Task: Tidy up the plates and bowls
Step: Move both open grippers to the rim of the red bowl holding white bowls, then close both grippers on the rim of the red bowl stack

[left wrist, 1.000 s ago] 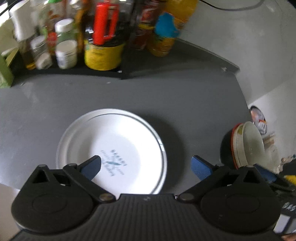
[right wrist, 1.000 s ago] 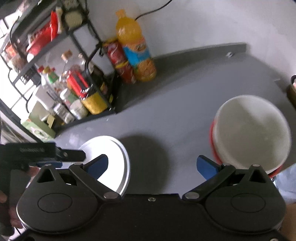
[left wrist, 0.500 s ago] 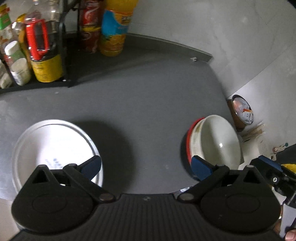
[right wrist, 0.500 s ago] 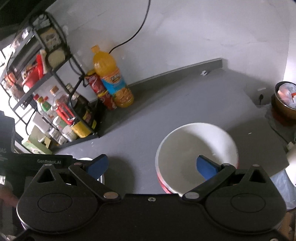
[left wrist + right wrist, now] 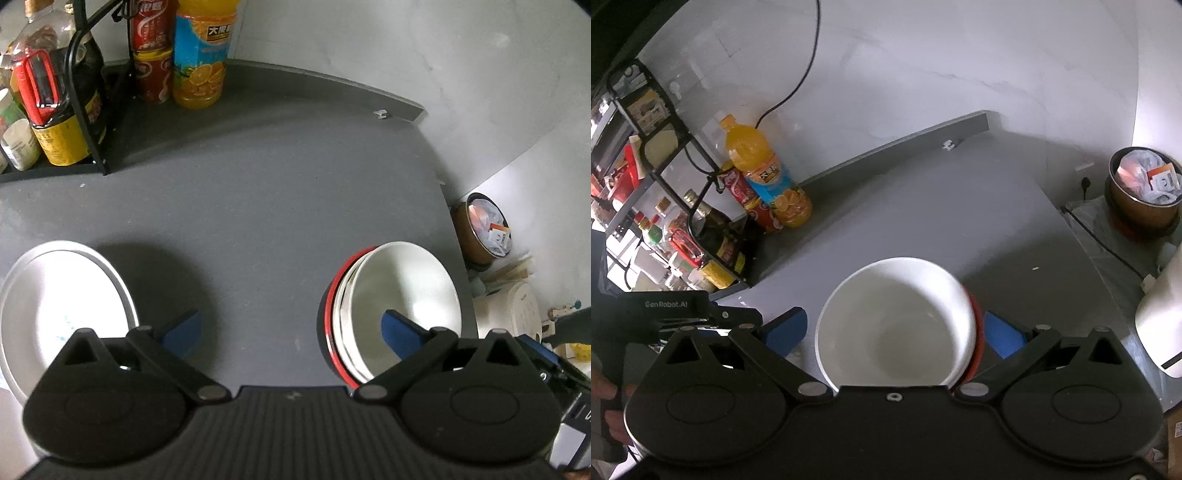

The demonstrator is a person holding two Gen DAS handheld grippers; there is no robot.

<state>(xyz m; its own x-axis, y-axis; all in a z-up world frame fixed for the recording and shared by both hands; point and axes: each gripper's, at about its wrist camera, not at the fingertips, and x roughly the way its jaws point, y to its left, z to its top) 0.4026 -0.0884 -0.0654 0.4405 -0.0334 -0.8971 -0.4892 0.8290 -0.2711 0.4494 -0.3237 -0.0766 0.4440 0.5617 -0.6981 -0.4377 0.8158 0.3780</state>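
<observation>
Straddling the stacked white bowls (image 5: 890, 325) with my right gripper (image 5: 893, 330), jaws apart.
My left gripper (image 5: 291, 332), jaws apart, over bare grey countertop (image 5: 258, 206); round white plate (image 5: 55, 306) at its left edge, bowls near the right edge.

Dark grey counter (image 5: 960, 206) with a low raised strip (image 5: 894, 144) along its back edge, against a pale marbled wall (image 5: 923, 74). Black wire rack (image 5: 676, 192) at the counter's back left corner, crowded with bottles and jars. Orange drink bottle (image 5: 764, 181) and red can (image 5: 746, 199) just beside the rack, at the back edge. Thin black cable (image 5: 801, 74) hanging down the wall above the bottle. Past the counter's right edge, a brown bin (image 5: 1141, 203) full of wrappers, and a white appliance (image 5: 1160, 314) nearer the front. Soft daylight from the right, brightest on the right wall.
</observation>
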